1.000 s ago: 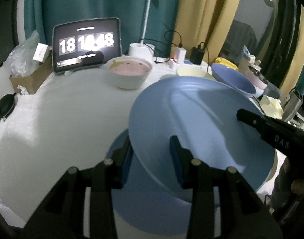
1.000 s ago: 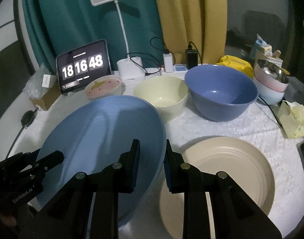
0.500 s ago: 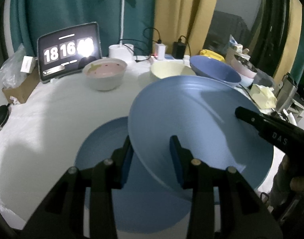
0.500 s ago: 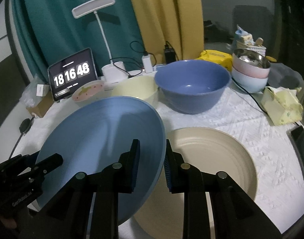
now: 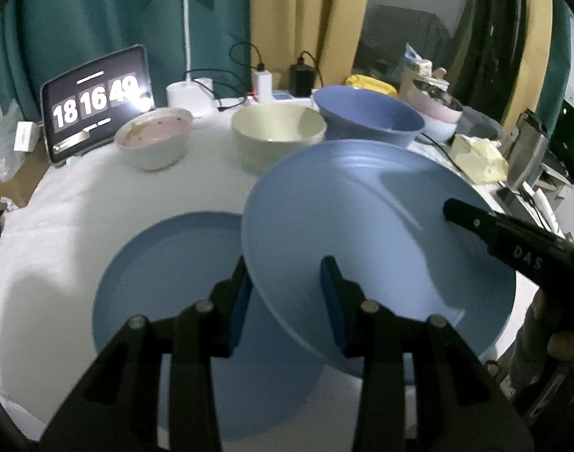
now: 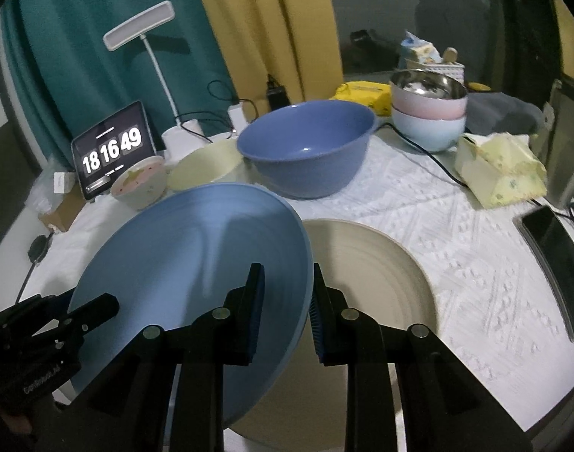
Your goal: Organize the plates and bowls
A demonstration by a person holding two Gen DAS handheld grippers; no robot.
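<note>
Held plate: you carry the light blue plate (image 5: 366, 226) tilted above the table, lower centre of both views.
Left gripper (image 5: 287, 301): your jaws are clamped on the plate's near rim, one pad under it, one on top.
Right gripper (image 6: 287, 312): clamped on the plate's opposite rim; its black tip shows at the right edge of the left view.
Below, left view: a second blue plate (image 5: 166, 286) lies flat on the white tablecloth (image 5: 79, 196), partly covered by the held plate.
Below, right view: a beige plate (image 6: 373, 275) lies flat at lower centre, with the held plate overlapping its left side.
In the way: a cream bowl (image 5: 279, 135) and a dark blue bowl (image 6: 305, 150) stand just beyond the held plate; a pink bowl (image 5: 153, 141) sits to their left.
Back of table: a clock display (image 5: 95, 101) at upper left, a desk lamp (image 6: 140, 26) beside it, chargers and cables behind.
Only the right view shows: the beige plate, a phone (image 6: 550, 233) at the right edge, and stacked bowls (image 6: 430, 113) at upper right in full.
Only the left view shows: the second blue plate.
</note>
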